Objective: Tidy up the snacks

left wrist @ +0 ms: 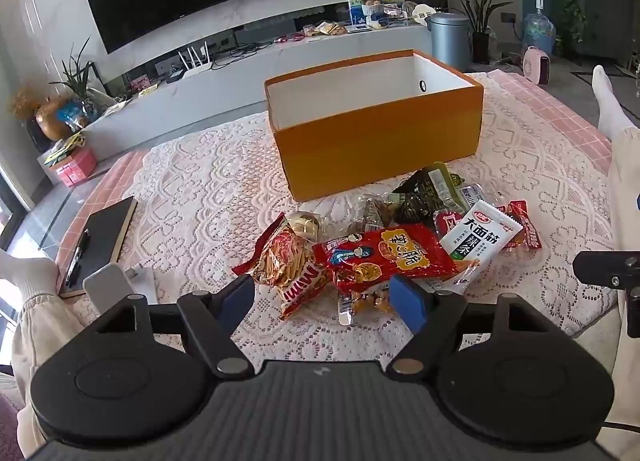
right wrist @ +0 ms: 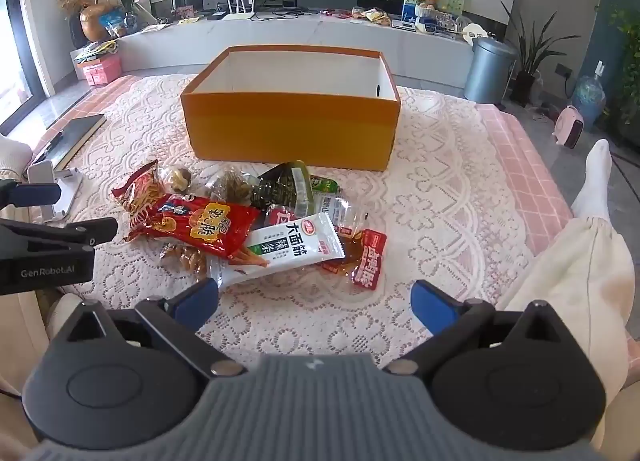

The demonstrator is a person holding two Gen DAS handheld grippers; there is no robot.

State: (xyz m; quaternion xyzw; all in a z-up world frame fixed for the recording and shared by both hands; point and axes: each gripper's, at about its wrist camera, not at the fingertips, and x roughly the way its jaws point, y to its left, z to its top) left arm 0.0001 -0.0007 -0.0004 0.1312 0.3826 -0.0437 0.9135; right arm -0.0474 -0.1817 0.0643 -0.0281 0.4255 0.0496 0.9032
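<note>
An open orange box (left wrist: 384, 145) (right wrist: 292, 133) with a white inside stands on the lace cloth, and nothing shows in the part of its inside that I see. In front of it lies a heap of snack packets: a red bag (left wrist: 384, 253) (right wrist: 200, 225) on top, a white packet (left wrist: 480, 237) (right wrist: 292, 245), a Mimi bag (left wrist: 288, 265) (right wrist: 140, 189), a dark green packet (left wrist: 428, 189) (right wrist: 284, 185) and small red sachets (right wrist: 368, 257). My left gripper (left wrist: 324, 301) hangs open just short of the heap. My right gripper (right wrist: 316, 301) is open near the white packet, holding nothing.
A black notebook with a pen (left wrist: 96, 241) (right wrist: 68, 137) and a white phone stand (right wrist: 52, 185) lie at the table's left. The person's legs in pale trousers and white socks (right wrist: 592, 189) flank the table. A TV bench, bin (right wrist: 488, 69) and plants stand behind.
</note>
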